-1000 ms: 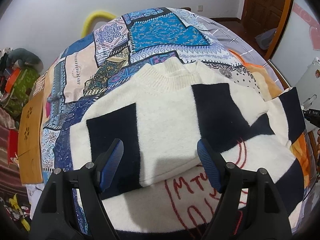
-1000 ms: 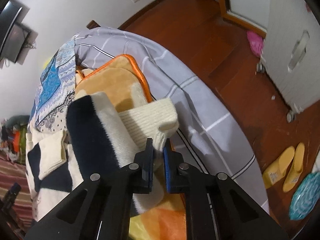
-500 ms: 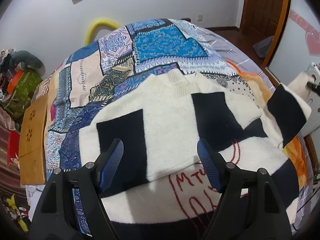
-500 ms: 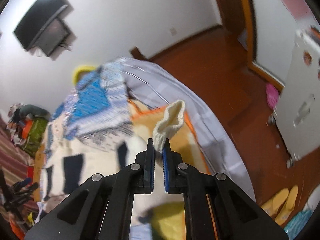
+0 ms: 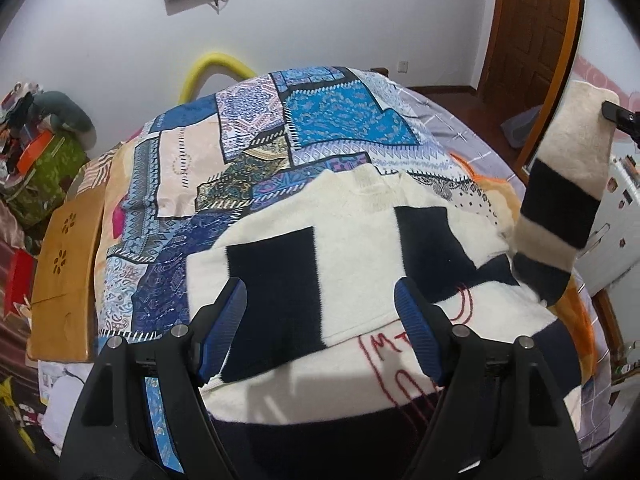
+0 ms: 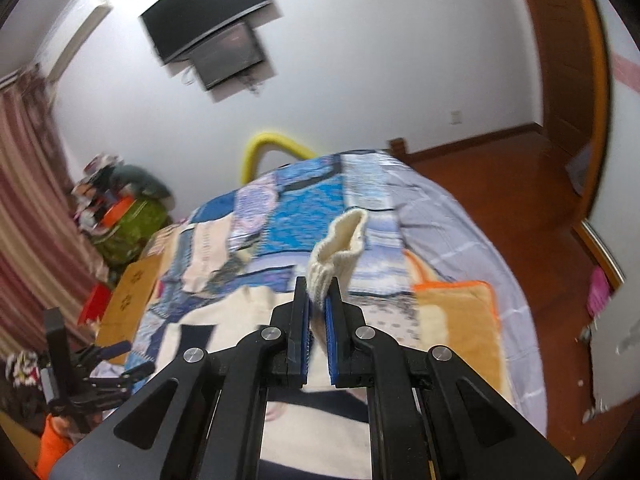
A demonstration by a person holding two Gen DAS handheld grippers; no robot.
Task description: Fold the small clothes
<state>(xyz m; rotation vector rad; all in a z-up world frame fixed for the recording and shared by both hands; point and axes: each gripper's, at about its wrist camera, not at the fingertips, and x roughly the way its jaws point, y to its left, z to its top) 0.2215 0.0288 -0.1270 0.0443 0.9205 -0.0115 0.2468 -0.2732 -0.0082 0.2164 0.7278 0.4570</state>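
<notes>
A cream sweater [image 5: 352, 248] with navy blocks and red stitching lies on the patchwork bedspread [image 5: 256, 152]. Its left sleeve is folded across the body. My left gripper [image 5: 320, 320] hovers open above the sweater's lower middle, nothing between its blue pads. My right gripper [image 6: 317, 316] is shut on the ribbed cuff [image 6: 340, 240] of the other sleeve. In the left wrist view that striped sleeve [image 5: 564, 208] hangs raised at the right, with the right gripper's tip at its top. The sweater's body [image 6: 208, 328] lies below in the right wrist view.
An orange-edged blanket [image 6: 456, 320] and grey sheet [image 6: 460, 232] cover the bed's right side. A low wooden table [image 5: 68, 272] stands at the bed's left. A yellow hoop [image 5: 216, 68], a wall screen [image 6: 216, 40], a wooden door [image 5: 528, 28] and a white appliance [image 5: 616, 216] surround the bed.
My right gripper has lifted the sleeve cuff high off the bed and swung toward the bed's middle, rolling level. The sleeve now hangs stretched upward. The left gripper rose slightly, still open.
</notes>
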